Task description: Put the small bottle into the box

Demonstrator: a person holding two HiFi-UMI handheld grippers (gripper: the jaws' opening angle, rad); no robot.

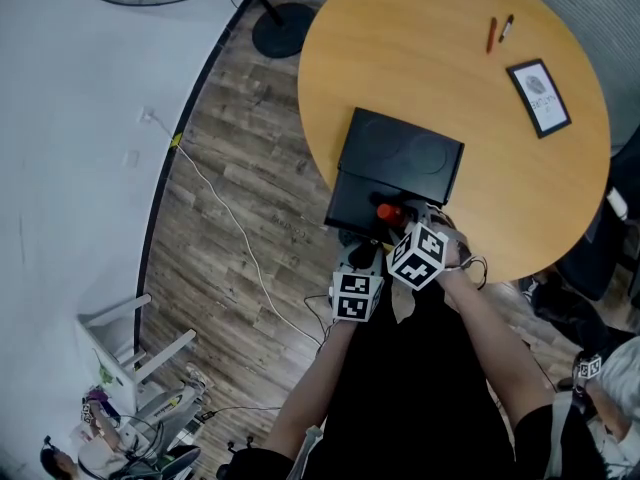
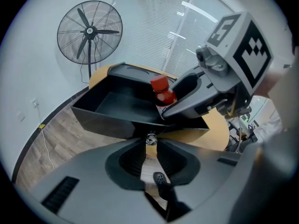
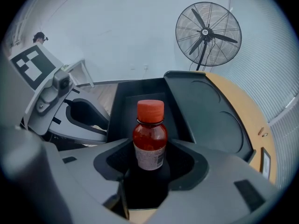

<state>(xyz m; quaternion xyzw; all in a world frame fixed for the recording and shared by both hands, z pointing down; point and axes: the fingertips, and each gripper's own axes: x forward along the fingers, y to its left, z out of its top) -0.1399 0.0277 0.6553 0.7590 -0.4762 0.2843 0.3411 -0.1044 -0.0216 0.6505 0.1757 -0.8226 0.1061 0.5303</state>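
Round wooden counter (image 1: 450, 68), black box (image 3: 140, 90) open: my right tongs (image 3: 149, 158) clamp the small bottle (image 3: 150, 139) upright above it; left tongs (image 2: 149, 146) slightly parted, empty. I should lower straight, release low.

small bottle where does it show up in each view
head view: bottle low centre, at the near edge of the box
left gripper view: bottle just above centre, at the box's rim
right gripper view: bottle centre, box behind it
shared landmark: the open black box
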